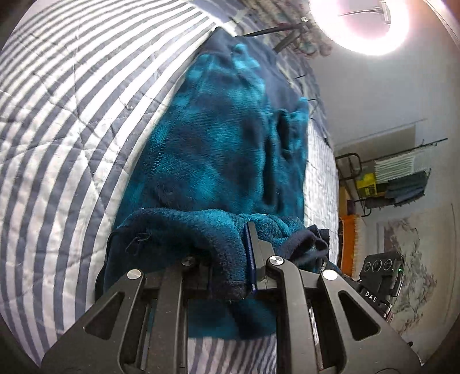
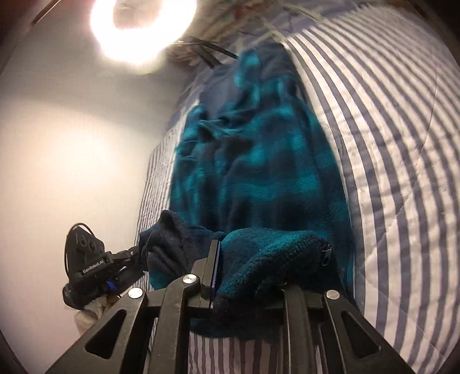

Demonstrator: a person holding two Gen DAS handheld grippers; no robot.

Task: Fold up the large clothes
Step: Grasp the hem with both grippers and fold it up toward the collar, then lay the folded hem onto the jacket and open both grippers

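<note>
Left gripper [image 1: 230, 259] clamped on teal fleece garment [image 1: 224, 149] edge, low centre of frame. Right gripper [image 2: 244, 273] likewise pinching the hem, low centre. Remaining fleece stretched up mid-frame, lying across striped quilt [image 1: 57, 115]. Ring light [image 2: 143, 28] glaring at top.

Teal-and-navy plaid fleece garment [image 1: 230, 138], zipper at hem; near edge lifted and bunched, remainder trailing rumpled across striped quilt [image 1: 63, 120].

A blue-and-white striped quilted bedspread [image 1: 57, 120] fills the left, a glaring round ring lamp [image 1: 359, 26] far right, a black wire rack [image 1: 396, 175] beneath.
</note>
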